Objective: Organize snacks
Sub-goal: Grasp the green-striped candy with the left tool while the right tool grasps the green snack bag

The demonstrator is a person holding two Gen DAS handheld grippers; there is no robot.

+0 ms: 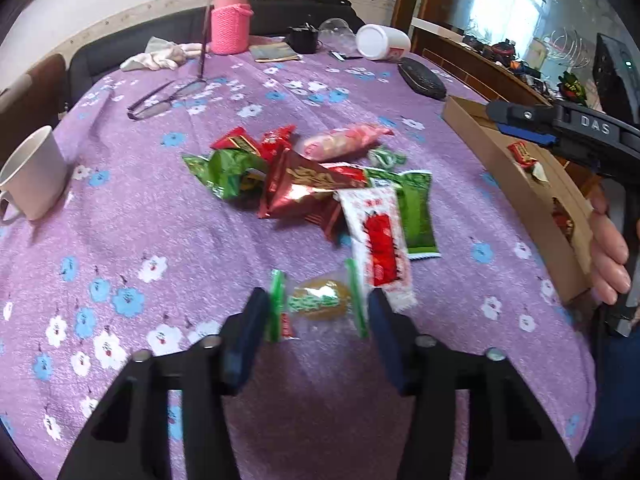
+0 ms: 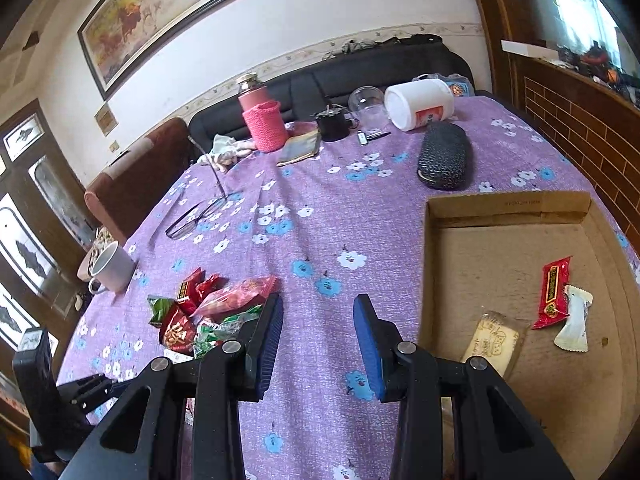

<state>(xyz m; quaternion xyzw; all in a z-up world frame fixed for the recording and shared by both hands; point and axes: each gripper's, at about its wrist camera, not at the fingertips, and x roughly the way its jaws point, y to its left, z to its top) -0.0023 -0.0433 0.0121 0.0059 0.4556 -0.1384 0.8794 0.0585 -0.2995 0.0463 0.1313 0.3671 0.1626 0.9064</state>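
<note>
A heap of snack packets (image 1: 308,176) lies mid-table on a purple tablecloth (image 1: 160,240) printed with blue and white flowers: glossy foil pouches in red and green, a pink crinkled wrapper, and a white sachet with a red panel whose print is too blurred to read. Nearest the camera sits a clear-wrapped yellow sweet (image 1: 320,298) with green sealed ends. The left gripper (image 1: 316,316) brackets this sweet, its 2 blue ribbed pads just outside the wrapper ends and not visibly pressing, so it is released around it.

The right gripper (image 2: 318,328) hangs above bare cloth with nothing between its parted pads (its black body reads "DAS" in the left wrist view). Just beside it stands a shallow brown cardboard box (image 2: 508,208), matte and scuffed, holding 3 pieces: a red foil bar with a gold label, a white pillow-shaped sweet touching it, and a pale clear-wrapped biscuit.

A white mug (image 1: 34,172) stands left of the heap.
</note>
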